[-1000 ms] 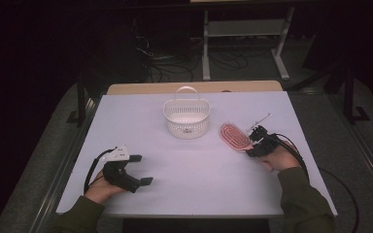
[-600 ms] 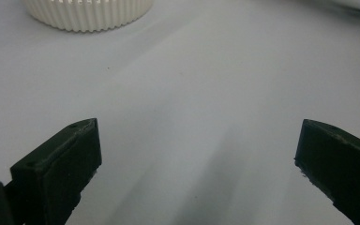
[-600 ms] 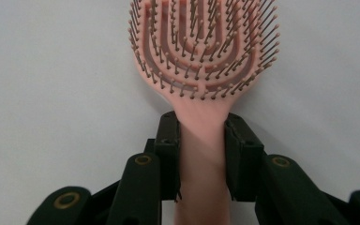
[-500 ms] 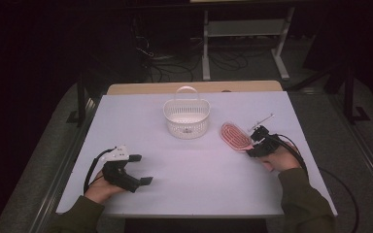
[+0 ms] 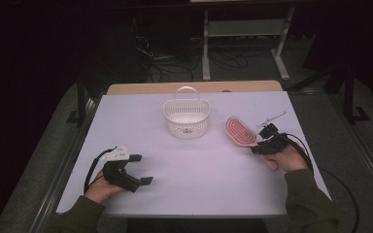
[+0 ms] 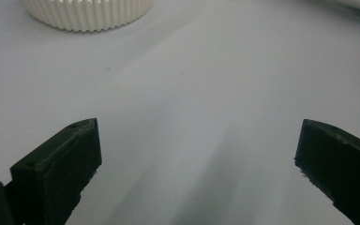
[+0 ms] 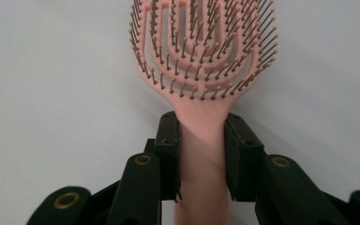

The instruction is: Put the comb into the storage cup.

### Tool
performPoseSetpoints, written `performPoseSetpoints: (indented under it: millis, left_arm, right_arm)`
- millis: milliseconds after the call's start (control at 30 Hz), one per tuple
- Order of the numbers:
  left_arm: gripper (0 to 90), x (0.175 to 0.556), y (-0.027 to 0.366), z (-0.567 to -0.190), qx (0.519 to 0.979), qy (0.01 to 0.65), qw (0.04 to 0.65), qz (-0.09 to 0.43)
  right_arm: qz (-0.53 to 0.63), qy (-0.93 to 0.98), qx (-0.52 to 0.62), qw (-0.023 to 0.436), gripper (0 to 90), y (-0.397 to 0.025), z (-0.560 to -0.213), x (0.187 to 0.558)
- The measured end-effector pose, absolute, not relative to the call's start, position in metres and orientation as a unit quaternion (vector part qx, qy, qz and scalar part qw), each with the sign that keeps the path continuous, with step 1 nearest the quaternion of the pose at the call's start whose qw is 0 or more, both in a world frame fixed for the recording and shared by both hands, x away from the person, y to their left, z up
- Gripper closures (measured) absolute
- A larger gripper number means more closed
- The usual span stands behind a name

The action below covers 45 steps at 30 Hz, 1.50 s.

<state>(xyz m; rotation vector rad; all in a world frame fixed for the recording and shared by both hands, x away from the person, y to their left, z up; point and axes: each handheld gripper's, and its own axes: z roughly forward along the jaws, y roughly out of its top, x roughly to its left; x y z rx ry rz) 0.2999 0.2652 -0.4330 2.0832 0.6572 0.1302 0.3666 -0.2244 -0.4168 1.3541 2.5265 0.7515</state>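
The brush (image 7: 201,65) is pink, with an oval, slotted head and rows of thin bristles tipped with small beads. The bristle side faces up. Its neck narrows into a plain pink handle. The right gripper (image 7: 201,154) is clamped on this neck, one black jaw pressed against each side. In the high view the brush (image 5: 240,131) is just right of the basket (image 5: 186,116), apart from it, with the head angled toward the far edge of the table (image 5: 199,189) and the handle under the right gripper (image 5: 264,144).

The basket is white, oval, with ribbed, perforated walls and an arched handle. Its inside shows no contents.

The left gripper (image 5: 138,170) is well to the near left of the basket, jaws wide apart, nothing between them.
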Motion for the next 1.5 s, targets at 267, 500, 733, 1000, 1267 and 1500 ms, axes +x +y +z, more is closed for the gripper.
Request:
performPoseSetpoints:
  millis: [267,500,733,1000,1267,1500]
  left_arm:
    - [0.3,0.300,0.265,-0.433,0.844,0.267,0.462,0.052]
    - [0.3,0.302,0.265,-0.432,0.842,0.273,0.463,0.055]
    - [0.3,0.301,0.265,-0.432,0.842,0.273,0.462,0.057]
    - [0.3,0.302,0.267,-0.431,0.839,0.276,0.466,0.056]
    - [0.4,0.301,0.265,-0.432,0.840,0.274,0.466,0.053]
    - [0.4,0.301,0.265,-0.432,0.840,0.275,0.465,0.053]
  right_arm:
    - [0.287,0.836,0.457,0.097,69.0,-0.233,-0.408,0.360]
    - [0.312,0.833,0.445,0.106,69.1,-0.233,-0.400,0.352]
    - [0.331,0.833,0.429,0.113,69.1,-0.230,-0.393,0.341]
    - [0.355,0.834,0.407,0.111,69.0,-0.218,-0.387,0.330]
    - [0.382,0.831,0.387,0.117,69.0,-0.208,-0.381,0.317]
    - [0.390,0.836,0.368,0.113,69.0,-0.201,-0.382,0.310]
